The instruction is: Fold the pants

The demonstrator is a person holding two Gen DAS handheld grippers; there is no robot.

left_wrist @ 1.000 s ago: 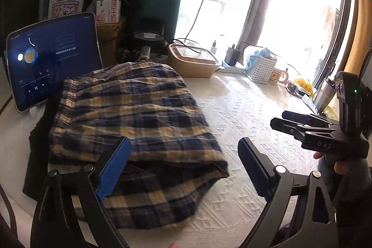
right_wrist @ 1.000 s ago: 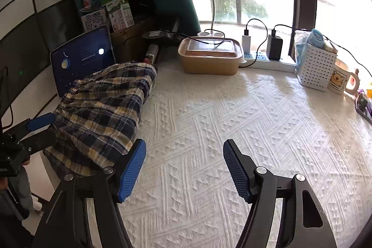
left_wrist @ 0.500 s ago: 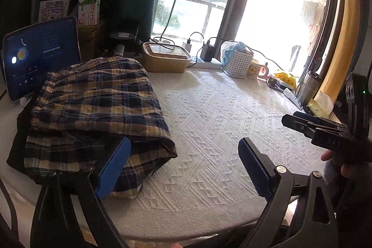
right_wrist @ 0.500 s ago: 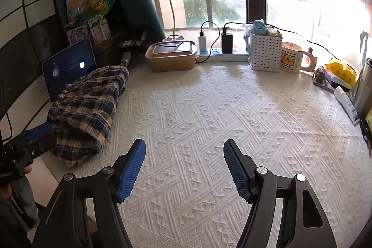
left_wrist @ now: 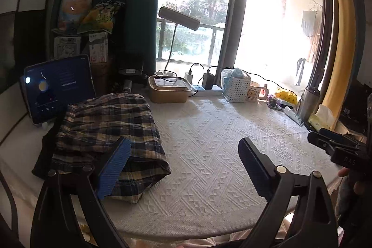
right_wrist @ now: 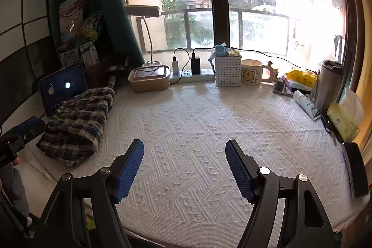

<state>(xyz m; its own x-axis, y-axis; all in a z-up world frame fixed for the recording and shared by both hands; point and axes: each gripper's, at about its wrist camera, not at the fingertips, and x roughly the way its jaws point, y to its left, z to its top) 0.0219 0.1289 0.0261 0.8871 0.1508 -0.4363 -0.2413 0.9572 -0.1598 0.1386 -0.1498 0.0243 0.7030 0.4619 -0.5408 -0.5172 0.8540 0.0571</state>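
- The left gripper [left_wrist: 183,164] has its blue-padded jaws spread wide with nothing between them; it hangs over the near edge of the table, its left pad overlapping the near end of the pants in the left wrist view.
- The right gripper [right_wrist: 183,169] likewise has its jaws wide apart and empty, above the bare middle of the white textured cloth covering the table [right_wrist: 209,122].
- The folded navy-and-yellow plaid pants [left_wrist: 109,129] lie in a compact bundle at the left side of the table, on the cloth's left edge, well apart from the right gripper.
- Just behind the pants, a dark tablet with a lit screen [left_wrist: 58,85] stands propped upright.
- At the far edge, from left to right: a tan lidded container [right_wrist: 148,79], a white power strip with chargers plugged in [right_wrist: 190,76], a white perforated basket [right_wrist: 227,71] and a cream mug with a bear print [right_wrist: 252,72].
- A white desk lamp [right_wrist: 141,12] rises above the container.
- Snack bags and small cartons [left_wrist: 81,22] are stacked in the far left corner.
- On the right side stand a steel tumbler [right_wrist: 327,83] and a yellow tissue pack [right_wrist: 344,117].
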